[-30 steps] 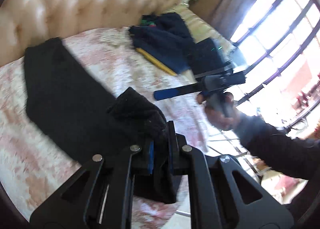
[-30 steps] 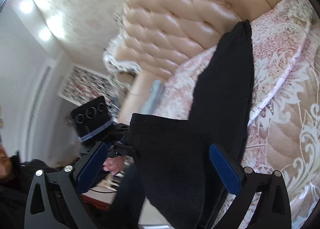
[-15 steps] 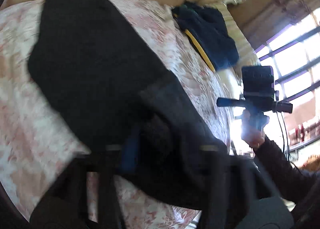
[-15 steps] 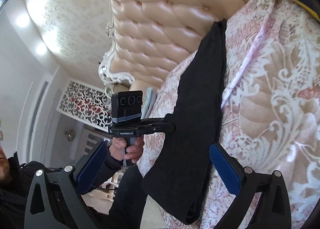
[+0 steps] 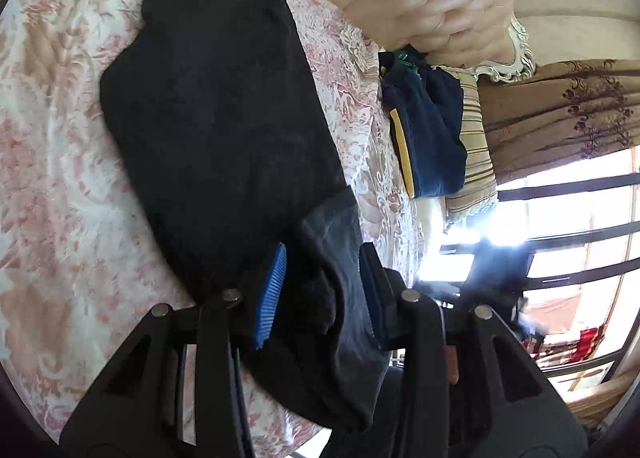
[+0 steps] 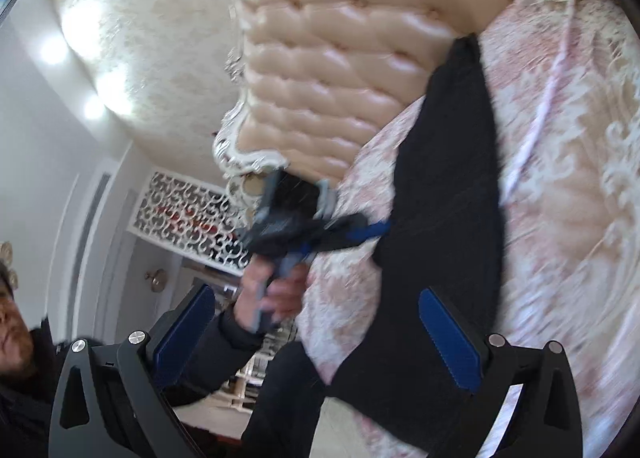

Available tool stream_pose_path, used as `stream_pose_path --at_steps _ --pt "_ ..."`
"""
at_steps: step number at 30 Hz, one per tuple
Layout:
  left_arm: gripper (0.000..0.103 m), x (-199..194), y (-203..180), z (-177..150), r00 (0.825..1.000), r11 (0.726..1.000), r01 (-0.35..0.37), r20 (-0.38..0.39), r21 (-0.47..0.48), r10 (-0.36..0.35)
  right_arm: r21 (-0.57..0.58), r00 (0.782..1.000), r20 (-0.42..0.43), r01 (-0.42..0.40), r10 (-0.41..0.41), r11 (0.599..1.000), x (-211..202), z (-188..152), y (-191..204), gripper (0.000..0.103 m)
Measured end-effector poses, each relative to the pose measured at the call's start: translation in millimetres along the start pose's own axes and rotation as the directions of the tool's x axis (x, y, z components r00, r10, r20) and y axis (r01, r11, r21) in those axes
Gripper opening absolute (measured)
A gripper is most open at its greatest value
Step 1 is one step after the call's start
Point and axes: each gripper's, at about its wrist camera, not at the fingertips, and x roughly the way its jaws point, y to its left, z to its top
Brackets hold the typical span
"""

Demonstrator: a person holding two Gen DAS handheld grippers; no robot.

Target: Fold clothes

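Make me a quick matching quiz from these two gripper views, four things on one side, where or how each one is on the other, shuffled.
1. black garment
2. navy clothes
3. left gripper
4. right gripper

A. jaws wide, holding nothing
B. spread on the bedspread
C. piled near the headboard
D. jaws either side of black fabric

Pairs: 1-B, 2-C, 3-D, 4-A

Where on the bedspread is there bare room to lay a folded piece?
Bare bedspread lies left of the black garment, and a narrower strip runs between it and the navy clothes pile. It is crowded at the bed edge, where the left gripper brackets the garment's folded end.
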Motion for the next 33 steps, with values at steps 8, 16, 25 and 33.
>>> stream_pose_path --at_steps 8,16,25,33 --pt "0.009 -17 -49 -17 0.998 0.991 0.001 0.056 0.132 -0.008 -0.029 0.995 -0.098 -0.003 0.000 1.000 34 -39 22 0.103" --pt "0.024 -29 4 -30 0.988 0.995 -0.097 0.119 0.014 0.095 -0.023 0.986 -0.130 0.099 -0.101 0.995 52 -45 16 0.103" --pt "0.068 -21 5 -53 0.991 1.000 -0.016 0.132 0.005 0.015 -0.011 0.975 -0.022 0.221 -0.221 0.975 29 -13 3 0.103" --pt "0.018 0 18 -46 0.995 0.999 -0.036 0.092 -0.016 0.038 0.157 0.975 -0.069 0.221 -0.213 0.963 34 81 -40 0.103"
